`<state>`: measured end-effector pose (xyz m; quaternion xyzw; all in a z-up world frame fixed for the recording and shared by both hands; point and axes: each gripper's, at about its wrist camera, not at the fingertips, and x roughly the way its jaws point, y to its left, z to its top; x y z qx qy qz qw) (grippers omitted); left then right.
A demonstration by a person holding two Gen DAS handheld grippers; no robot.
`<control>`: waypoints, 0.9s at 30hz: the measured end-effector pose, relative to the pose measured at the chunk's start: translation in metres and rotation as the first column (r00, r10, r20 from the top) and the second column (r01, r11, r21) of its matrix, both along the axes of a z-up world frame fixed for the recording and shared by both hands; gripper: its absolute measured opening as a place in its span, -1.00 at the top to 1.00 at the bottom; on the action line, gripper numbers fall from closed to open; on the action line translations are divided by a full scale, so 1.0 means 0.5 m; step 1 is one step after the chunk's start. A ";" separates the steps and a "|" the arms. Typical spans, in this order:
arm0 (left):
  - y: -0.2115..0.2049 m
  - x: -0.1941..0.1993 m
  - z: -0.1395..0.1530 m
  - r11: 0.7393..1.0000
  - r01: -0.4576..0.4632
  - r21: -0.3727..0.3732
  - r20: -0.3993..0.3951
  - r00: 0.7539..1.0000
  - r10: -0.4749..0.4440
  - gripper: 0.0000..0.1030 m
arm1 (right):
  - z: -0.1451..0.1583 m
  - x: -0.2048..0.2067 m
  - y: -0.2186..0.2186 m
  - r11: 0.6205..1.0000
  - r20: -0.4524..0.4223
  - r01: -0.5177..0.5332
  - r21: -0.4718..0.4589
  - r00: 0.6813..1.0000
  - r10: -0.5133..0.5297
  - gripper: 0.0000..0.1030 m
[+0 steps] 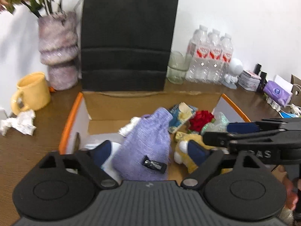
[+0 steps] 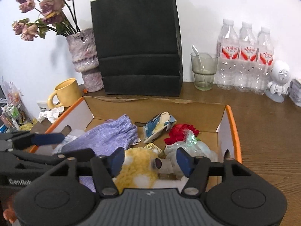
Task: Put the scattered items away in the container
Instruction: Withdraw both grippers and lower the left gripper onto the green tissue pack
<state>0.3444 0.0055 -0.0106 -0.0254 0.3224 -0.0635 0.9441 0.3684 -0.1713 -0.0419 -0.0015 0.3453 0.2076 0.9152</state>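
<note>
While I watch from both wrist cameras, this is what I read, nearest first.

Left gripper: released; I see its blue pads spread wide to either side of the purple knit pouch, neither pad pressing on it.

Right gripper: released; its jaws stand apart around the head of the yellow plush toy, and I see a gap at each pad, so nothing is clenched.

Purple knit pouch: lying inside the cardboard box, toward its left half, with a small black tag on its near end.

Yellow plush toy: inside the box at the near edge, just right of the pouch, its dark snout turned right.

Other box contents: a crumpled blue and white packet near the middle, a red fabric flower to its right, and clear plastic wrap touching the flower.

Box: open, with orange-edged side walls, on the brown wooden table.

Left of box: a yellow mug and crumpled white paper, still outside on the table.

Behind box: a black paper bag upright against the wall, a fuzzy vase of dried flowers to its left, a drinking glass and three water bottles to its right.
</note>
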 end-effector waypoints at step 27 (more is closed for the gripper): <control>0.082 -0.377 -0.017 0.988 -0.140 -0.068 0.094 0.985 0.146 -1.00 | 0.001 -0.388 -0.068 0.999 0.135 -0.032 -0.022 0.990 0.034 -1.00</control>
